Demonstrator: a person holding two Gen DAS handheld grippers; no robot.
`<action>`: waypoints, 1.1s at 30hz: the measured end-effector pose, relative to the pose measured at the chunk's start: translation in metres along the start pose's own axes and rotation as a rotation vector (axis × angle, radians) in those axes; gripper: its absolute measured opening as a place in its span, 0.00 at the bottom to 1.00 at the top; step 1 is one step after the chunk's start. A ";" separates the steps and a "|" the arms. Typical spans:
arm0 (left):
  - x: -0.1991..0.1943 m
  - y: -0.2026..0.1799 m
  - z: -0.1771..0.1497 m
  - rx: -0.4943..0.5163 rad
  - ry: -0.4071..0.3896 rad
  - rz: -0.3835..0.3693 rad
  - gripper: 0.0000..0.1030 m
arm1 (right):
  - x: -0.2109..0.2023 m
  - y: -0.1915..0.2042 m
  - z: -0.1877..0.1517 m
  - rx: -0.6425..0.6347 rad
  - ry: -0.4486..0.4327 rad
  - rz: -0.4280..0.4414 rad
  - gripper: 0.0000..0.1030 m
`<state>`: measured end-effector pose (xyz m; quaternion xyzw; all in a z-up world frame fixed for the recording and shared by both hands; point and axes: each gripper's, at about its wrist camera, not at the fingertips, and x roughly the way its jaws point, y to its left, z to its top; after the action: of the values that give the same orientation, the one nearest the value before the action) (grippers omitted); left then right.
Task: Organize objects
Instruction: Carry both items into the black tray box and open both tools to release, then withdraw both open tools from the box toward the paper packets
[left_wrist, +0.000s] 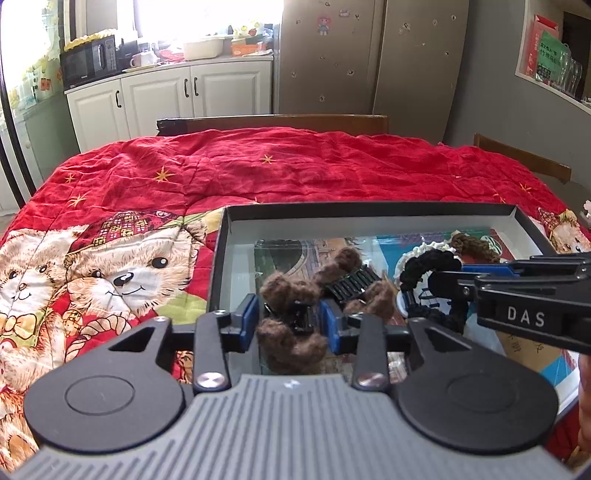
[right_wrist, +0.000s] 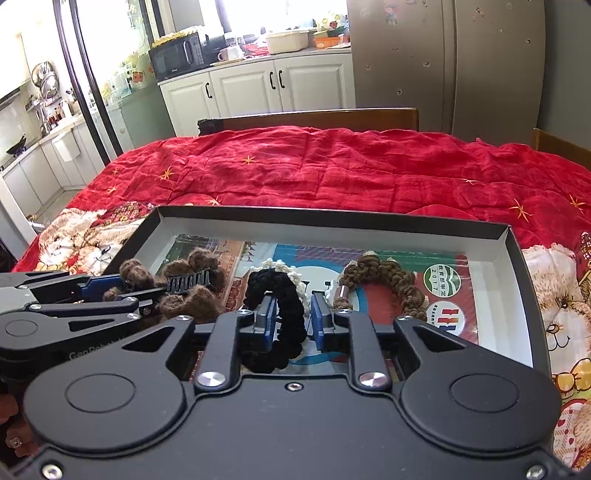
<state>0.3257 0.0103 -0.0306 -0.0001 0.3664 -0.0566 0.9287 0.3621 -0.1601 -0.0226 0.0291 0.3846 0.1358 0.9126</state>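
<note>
Two handheld grippers work side by side over a shallow black cardboard box lid with a pale inner wall, set on a red quilted bedspread printed with teddy bears. The left gripper stands with its blue-padded jaws apart around a fuzzy brown plush hair claw clip; the pads flank the clip without visibly pressing it, so it appears to rest on the printed paper lining the box. The right gripper straddles a black crocheted hair scrunchie, its jaws parted only a little; the left pad seems to touch the yarn, though the view is too cramped to be sure, and the right pad stands clear. Beside the scrunchie lie a cream crocheted hair tie and a brown braided yarn hair band with a metal clasp, all inside the box.

The step in hand looks like setting both pieces down. To do it well, each gripper should spread fully before lifting, rise straight up so loose yarn or plush does not snag a pad, and keep apart from its neighbour, which is close alongside.
</note>
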 end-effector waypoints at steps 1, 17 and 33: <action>-0.001 0.001 0.000 -0.004 -0.006 0.002 0.58 | -0.001 0.000 0.000 0.001 -0.003 -0.001 0.20; -0.041 0.002 0.001 -0.004 -0.079 -0.016 0.77 | -0.040 0.004 -0.005 -0.040 -0.050 0.005 0.29; -0.114 -0.017 -0.022 0.093 -0.162 -0.108 0.83 | -0.136 0.010 -0.045 -0.135 -0.110 -0.005 0.38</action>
<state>0.2261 0.0059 0.0320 0.0184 0.2867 -0.1234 0.9499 0.2375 -0.1896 0.0415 -0.0261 0.3241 0.1572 0.9325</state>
